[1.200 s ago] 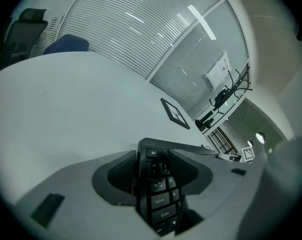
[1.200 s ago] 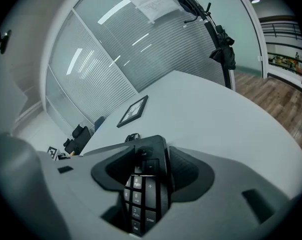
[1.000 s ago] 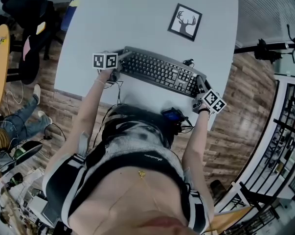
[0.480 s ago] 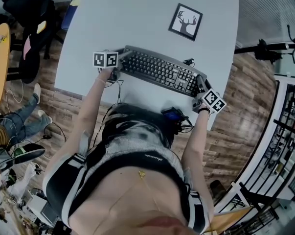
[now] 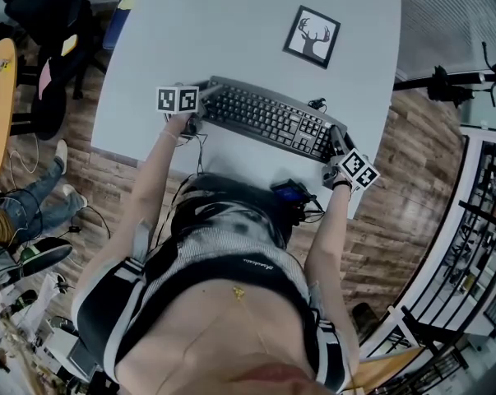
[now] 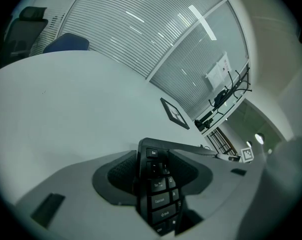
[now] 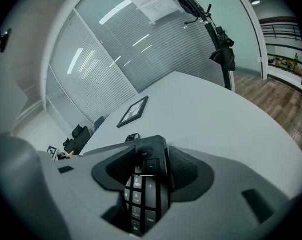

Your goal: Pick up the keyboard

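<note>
The keyboard (image 5: 268,120) is seen mid-frame across the white desk (image 5: 231,31), its long axis slanted from upper left to lower right, each end pinched by tongs: left tongs (image 5: 201,95), right tongs (image 5: 336,143).

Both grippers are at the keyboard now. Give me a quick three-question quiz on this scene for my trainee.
1. Multiple choice: what do the jaws of the left gripper close on?
A. the Esc end of the keyboard
B. a mouse
C. nothing

2. True or false: the right gripper is open and stands clear of the keyboard.

3. Fill in: the framed picture lying on the table beyond the keyboard shows a ____.

Key
1. A
2. False: its jaws are shut on the number-pad end.
3. deer
</note>
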The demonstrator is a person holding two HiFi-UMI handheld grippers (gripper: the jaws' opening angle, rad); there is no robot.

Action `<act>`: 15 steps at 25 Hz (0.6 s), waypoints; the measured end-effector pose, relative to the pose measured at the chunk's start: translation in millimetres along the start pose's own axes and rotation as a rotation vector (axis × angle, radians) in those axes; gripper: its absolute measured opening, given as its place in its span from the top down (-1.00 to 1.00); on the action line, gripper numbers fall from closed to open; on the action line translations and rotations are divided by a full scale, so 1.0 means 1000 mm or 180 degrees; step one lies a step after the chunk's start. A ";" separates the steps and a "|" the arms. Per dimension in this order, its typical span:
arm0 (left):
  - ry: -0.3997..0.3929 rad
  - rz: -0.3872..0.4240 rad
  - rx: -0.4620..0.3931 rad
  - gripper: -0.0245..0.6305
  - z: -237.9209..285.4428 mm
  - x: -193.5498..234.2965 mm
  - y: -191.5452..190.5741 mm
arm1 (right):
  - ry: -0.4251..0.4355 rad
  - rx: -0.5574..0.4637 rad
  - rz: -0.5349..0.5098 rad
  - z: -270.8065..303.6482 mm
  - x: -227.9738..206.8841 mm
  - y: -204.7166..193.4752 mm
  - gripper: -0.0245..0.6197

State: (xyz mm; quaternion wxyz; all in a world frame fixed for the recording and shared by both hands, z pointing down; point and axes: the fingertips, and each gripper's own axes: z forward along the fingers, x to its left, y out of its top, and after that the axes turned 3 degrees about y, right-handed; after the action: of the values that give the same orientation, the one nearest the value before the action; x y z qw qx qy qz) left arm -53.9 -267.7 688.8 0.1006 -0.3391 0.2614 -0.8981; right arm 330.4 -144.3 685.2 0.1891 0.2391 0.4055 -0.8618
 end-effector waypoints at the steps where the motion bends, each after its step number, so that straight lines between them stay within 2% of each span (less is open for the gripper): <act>1: -0.0001 -0.0001 0.0003 0.34 0.000 0.000 0.000 | -0.0003 -0.0001 -0.0002 0.000 0.000 0.000 0.26; 15: -0.0005 0.0010 -0.0016 0.34 0.000 0.001 0.001 | 0.0001 -0.0006 0.0001 0.001 0.001 0.000 0.26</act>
State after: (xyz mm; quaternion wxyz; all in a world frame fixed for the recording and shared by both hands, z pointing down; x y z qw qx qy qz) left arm -54.3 -269.0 689.1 0.1014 -0.3397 0.2641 -0.8970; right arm 329.5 -145.4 685.4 0.1894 0.2391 0.4063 -0.8613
